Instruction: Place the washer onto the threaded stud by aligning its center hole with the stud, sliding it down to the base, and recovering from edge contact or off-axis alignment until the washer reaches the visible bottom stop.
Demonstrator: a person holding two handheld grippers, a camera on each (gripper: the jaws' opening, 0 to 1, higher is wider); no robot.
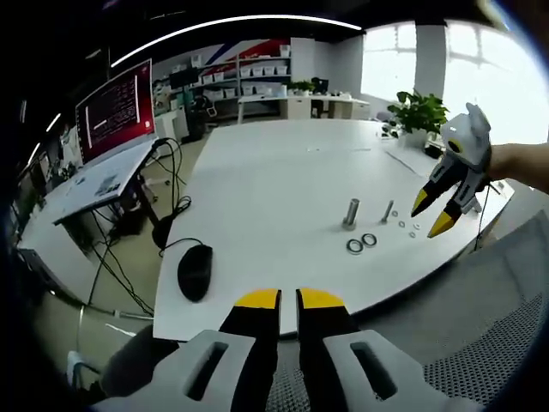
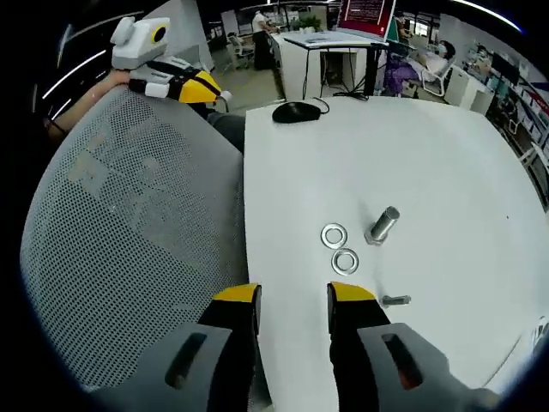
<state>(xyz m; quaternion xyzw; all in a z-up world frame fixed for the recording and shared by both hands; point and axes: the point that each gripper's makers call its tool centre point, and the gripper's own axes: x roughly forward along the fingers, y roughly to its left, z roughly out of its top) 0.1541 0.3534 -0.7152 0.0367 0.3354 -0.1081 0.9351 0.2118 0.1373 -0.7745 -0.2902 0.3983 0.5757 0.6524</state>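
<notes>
A short threaded stud (image 1: 351,212) (image 2: 383,225) stands on the white table (image 1: 274,189) (image 2: 412,154). Two flat washers (image 1: 355,246) (image 2: 334,234) lie side by side just in front of it, the second washer (image 1: 369,239) (image 2: 345,261) almost touching the first. My left gripper (image 1: 289,300) hangs off the table's near edge, jaws shut on nothing; it is also seen from the right gripper view (image 2: 210,88) beyond a chair. My right gripper (image 2: 293,296) is open and empty at the table edge, short of the washers; the left gripper view catches it (image 1: 431,215) right of the stud.
A small bolt (image 1: 388,210) (image 2: 395,300) and tiny loose rings (image 1: 403,225) lie near the stud. A black mouse (image 1: 195,271) (image 2: 296,112) rests near one table edge. A grey mesh chair back (image 2: 129,223) stands beside the table. A potted plant (image 1: 418,112) sits at the far side.
</notes>
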